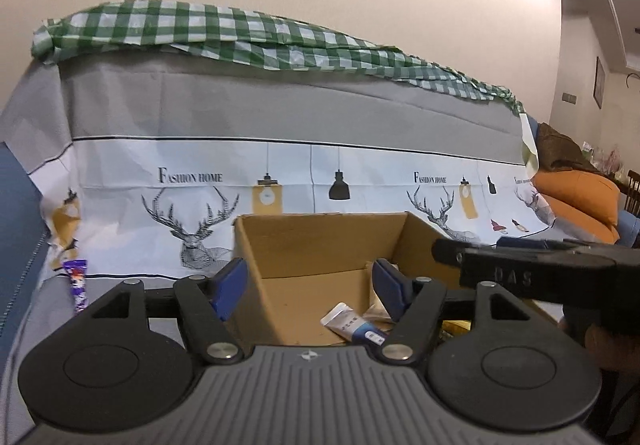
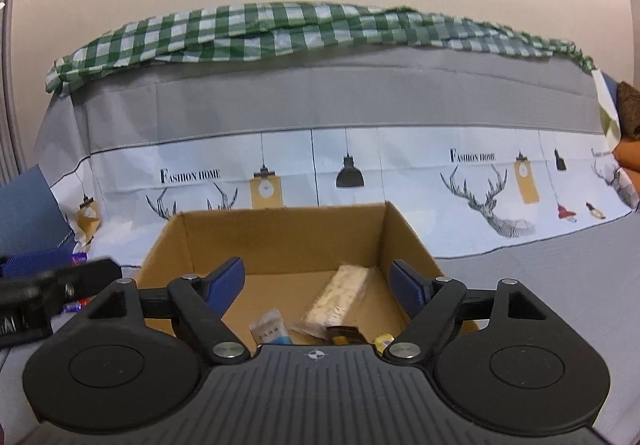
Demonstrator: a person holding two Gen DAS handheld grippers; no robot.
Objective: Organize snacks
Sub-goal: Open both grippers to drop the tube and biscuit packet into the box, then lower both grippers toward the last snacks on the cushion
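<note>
Both wrist views, release step. The left gripper (image 1: 310,285) and the right gripper (image 2: 318,285) are poised side by side over an open cardboard box (image 1: 320,233) that stands on a sofa seat draped in a printed cover (image 1: 120,185). In each view the 2 blue-padded jaws stand apart with nothing between them; neither claw carries a snack.

Contents of the box. The left view shows a white-and-blue sachet (image 1: 352,325) lying flat on the box floor, with a pale packet (image 1: 378,311) just behind it. The right view shows the same kind of sachet (image 2: 270,327), a long cream-coloured bar in clear wrap (image 2: 340,297) lying diagonally, a dark packet (image 2: 344,333) and a yellow-wrapped sweet (image 2: 382,341) near the front wall. Motion blur softens the bar, so its print cannot be read.

Outside the box. A purple cone-shaped snack pack (image 1: 78,285) lies on the cover, well to the left of the box. Small wrappers (image 2: 74,305) show beside the left gripper's body in the right view; their kind cannot be told.

Reading. Several snacks are already boxed and at least 1 remains out, so the task appears partly done. The next move probably calls for swinging the left gripper away from the box toward the purple pack, lowering with the jaws apart to straddle its narrow body, and closing gently, since a soft foil pack can slip or crush.
</note>
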